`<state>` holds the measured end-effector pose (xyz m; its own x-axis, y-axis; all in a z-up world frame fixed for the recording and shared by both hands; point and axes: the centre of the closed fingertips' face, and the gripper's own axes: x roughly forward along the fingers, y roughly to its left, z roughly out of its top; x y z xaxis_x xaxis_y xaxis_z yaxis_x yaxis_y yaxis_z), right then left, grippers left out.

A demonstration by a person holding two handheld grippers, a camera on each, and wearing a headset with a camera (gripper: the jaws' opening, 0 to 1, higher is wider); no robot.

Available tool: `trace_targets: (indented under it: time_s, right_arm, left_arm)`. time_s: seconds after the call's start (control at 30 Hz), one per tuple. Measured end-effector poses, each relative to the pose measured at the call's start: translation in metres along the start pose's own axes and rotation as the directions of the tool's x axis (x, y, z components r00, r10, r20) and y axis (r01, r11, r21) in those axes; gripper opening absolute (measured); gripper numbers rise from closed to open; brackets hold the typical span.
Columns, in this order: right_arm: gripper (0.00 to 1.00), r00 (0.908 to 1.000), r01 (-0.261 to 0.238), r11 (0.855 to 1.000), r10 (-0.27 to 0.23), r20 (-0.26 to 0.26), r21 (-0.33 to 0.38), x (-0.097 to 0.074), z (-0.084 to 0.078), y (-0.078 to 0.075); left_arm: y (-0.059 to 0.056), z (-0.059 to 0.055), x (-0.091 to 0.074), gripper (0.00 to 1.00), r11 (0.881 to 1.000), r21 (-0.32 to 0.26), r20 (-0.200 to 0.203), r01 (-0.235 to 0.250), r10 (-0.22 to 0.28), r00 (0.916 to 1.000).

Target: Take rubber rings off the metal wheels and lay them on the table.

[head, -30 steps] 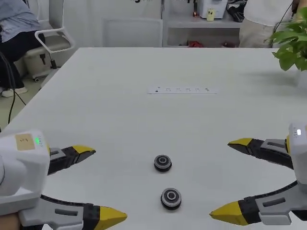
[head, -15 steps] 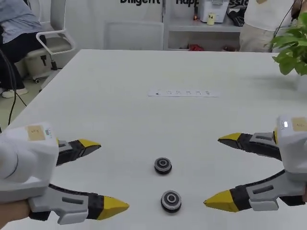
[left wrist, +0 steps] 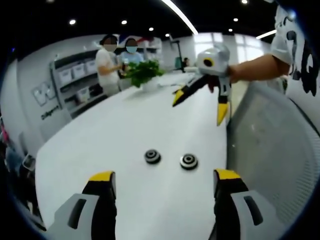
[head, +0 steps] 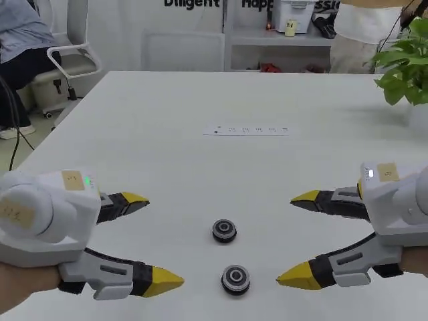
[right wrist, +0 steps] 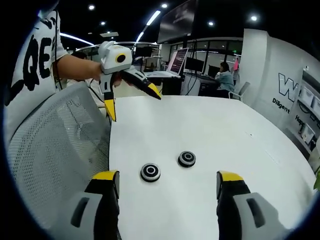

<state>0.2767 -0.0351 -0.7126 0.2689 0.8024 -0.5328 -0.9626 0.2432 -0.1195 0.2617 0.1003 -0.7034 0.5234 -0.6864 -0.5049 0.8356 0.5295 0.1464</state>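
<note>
Your left gripper (head: pixel 160 239) and right gripper (head: pixel 287 237) have drawn inward over the last second; both sets of jaws stand wide open and hold nothing. The far wheel (head: pixel 225 231) and near wheel (head: pixel 235 279) rest on the table (head: pixel 200 160) between them, rubber rings apparently still fitted. Stripping has not begun, and a first grasp looks imminent.

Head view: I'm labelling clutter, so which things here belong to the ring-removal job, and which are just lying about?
Job: near wheel; far wheel; left gripper and right gripper, both open; table.
Lying about: power strip; plant; office chair.
</note>
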Motion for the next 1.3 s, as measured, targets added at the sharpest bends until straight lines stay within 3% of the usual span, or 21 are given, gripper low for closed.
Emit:
trace_targets:
  time_s: [0.63,1.3]
  right_arm:
    - [0.65,0.9970,-0.068,0.997,0.069,-0.035,0.022,0.021,-0.018,-0.002]
    - [0.54,0.9833,-0.163,0.987,0.163,-0.081,0.016,0.046,-0.030,0.013]
  left_arm:
    - [-0.001,0.004,0.020,0.76,0.999,-0.013,0.002,0.051,-0.051,0.9987]
    - [-0.008,-0.007,0.050,0.70,0.993,0.009,-0.043,0.115,-0.115,0.9924]
